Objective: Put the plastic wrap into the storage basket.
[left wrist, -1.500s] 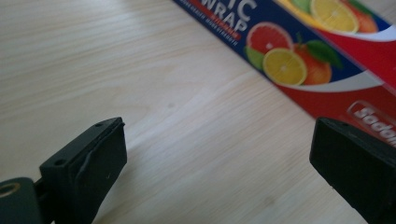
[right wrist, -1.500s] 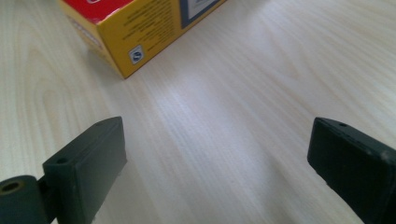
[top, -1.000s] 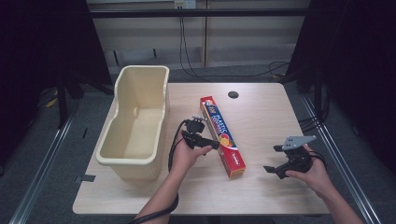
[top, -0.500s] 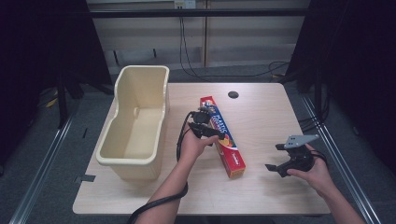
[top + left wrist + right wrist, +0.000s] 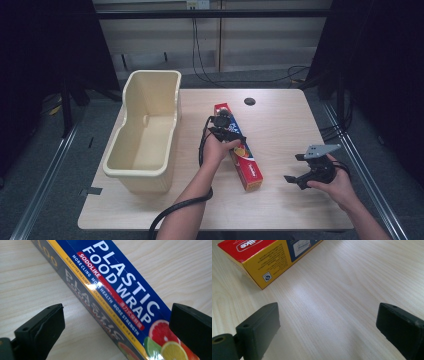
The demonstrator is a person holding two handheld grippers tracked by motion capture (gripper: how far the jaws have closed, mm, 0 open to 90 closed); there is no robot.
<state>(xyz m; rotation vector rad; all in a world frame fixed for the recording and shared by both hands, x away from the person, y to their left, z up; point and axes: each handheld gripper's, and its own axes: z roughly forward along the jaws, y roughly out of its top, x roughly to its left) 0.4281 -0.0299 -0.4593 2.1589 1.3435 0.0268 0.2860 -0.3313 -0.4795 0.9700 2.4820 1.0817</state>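
I am holding the left tool over the middle of the long blue-and-red cardboard box of plastic wrap, which is lying flat near the centre of the pale wooden tabletop, running from far-left to near-right. In the left gripper view the tool's jaws are standing wide apart, one on each side of the box, straddling it; I am seeing a gap between each jaw and the carton, so nothing is being gripped. I am keeping the right tool low over bare tabletop to the right of the box's near end, well apart from it, its jaws also spread wide and holding nothing. The right gripper view is showing the box's red-and-yellow end beyond them. A cream plastic tub is sitting at the left of the tabletop.
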